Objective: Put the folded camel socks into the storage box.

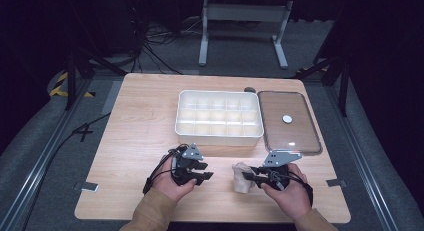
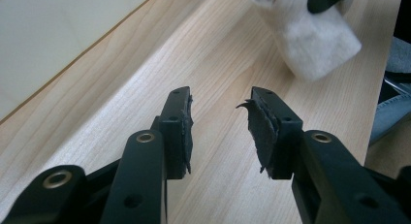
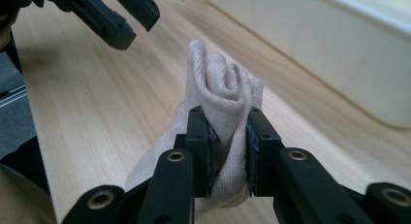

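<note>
A rolled beige cloth (image 1: 241, 177) sits near the table's front edge, between my two grippers. My right gripper (image 1: 248, 175) is shut on it. In the right gripper view the black pads (image 3: 207, 136) pinch the roll's middle, and the cloth (image 3: 220, 86) bulges above and below my right gripper (image 3: 227, 120). To the left of the cloth, my left gripper (image 1: 204, 171) is open with nothing between its fingers. In the left gripper view my left gripper (image 2: 220, 105) hangs over bare wood, with the cloth (image 2: 310, 40) ahead at the upper right.
A white box (image 1: 218, 137) divided into several compartments stands mid-table beyond the grippers. Its clear lid (image 1: 300, 136) lies flat to the right with a small white disc (image 1: 287, 119) on it. The front table edge runs just under both hands.
</note>
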`<state>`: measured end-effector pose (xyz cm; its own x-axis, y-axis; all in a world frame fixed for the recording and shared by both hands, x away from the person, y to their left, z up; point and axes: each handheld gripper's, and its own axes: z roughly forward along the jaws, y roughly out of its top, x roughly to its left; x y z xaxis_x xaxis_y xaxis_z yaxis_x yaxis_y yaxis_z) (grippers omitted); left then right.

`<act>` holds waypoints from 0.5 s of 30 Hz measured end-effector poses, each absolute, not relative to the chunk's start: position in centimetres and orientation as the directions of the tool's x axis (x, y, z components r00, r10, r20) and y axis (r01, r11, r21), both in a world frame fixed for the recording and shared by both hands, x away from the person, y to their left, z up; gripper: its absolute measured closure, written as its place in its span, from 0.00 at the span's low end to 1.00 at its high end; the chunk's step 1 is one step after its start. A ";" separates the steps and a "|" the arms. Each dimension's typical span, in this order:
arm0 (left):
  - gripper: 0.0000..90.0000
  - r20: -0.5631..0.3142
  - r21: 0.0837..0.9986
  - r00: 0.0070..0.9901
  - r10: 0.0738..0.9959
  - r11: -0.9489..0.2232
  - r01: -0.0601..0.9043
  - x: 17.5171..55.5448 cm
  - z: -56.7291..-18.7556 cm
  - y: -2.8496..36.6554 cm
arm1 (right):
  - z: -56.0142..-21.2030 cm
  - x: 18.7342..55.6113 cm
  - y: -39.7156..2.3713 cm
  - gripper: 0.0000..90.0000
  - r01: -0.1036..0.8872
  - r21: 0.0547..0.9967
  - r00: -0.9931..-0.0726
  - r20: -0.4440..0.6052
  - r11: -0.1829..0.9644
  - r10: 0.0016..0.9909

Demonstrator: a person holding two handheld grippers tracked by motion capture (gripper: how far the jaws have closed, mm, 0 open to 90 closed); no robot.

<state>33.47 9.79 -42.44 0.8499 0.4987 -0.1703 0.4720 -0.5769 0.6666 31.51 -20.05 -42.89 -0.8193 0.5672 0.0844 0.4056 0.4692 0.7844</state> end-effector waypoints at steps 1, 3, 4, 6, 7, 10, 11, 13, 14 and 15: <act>0.68 -0.169 0.664 0.849 0.500 -0.579 0.473 33.5 -42.4 9.8 | -42.8 31.5 -20.1 0.84 0.400 0.789 -0.818 0.078 0.467 0.569; 0.68 -0.169 0.667 0.847 0.504 -0.574 0.475 33.5 -42.5 9.9 | -42.5 31.6 -20.4 0.84 0.386 0.798 -0.816 0.061 0.462 0.575; 0.68 -0.166 0.668 0.849 0.502 -0.576 0.471 33.6 -42.4 9.9 | -42.4 31.6 -20.5 0.84 0.381 0.803 -0.815 0.056 0.459 0.577; 0.68 -0.173 0.665 0.845 0.506 -0.573 0.479 33.5 -42.4 10.0 | -42.3 31.6 -20.8 0.84 0.373 0.807 -0.811 0.043 0.458 0.584; 0.68 -0.172 0.668 0.843 0.509 -0.569 0.480 33.5 -42.4 10.0 | -42.2 31.6 -20.9 0.84 0.370 0.810 -0.809 0.040 0.455 0.586; 0.68 -0.167 0.671 0.843 0.512 -0.567 0.477 33.5 -42.2 10.3 | -41.8 31.6 -21.1 0.84 0.358 0.818 -0.804 0.026 0.449 0.594; 0.68 -0.173 0.672 0.839 0.516 -0.561 0.483 33.5 -42.2 10.3 | -41.7 31.7 -21.2 0.84 0.353 0.821 -0.803 0.020 0.448 0.596; 0.68 -0.171 0.672 0.837 0.520 -0.560 0.485 33.6 -42.2 10.6 | -41.4 31.8 -21.3 0.84 0.346 0.828 -0.798 0.013 0.442 0.602; 0.68 -0.168 0.675 0.836 0.523 -0.557 0.484 33.6 -42.2 10.7 | -41.2 31.9 -21.4 0.84 0.346 0.829 -0.796 0.011 0.440 0.605; 0.68 -0.168 0.675 0.836 0.523 -0.557 0.484 33.6 -42.2 10.7 | -41.1 32.0 -21.5 0.84 0.344 0.831 -0.795 0.011 0.436 0.607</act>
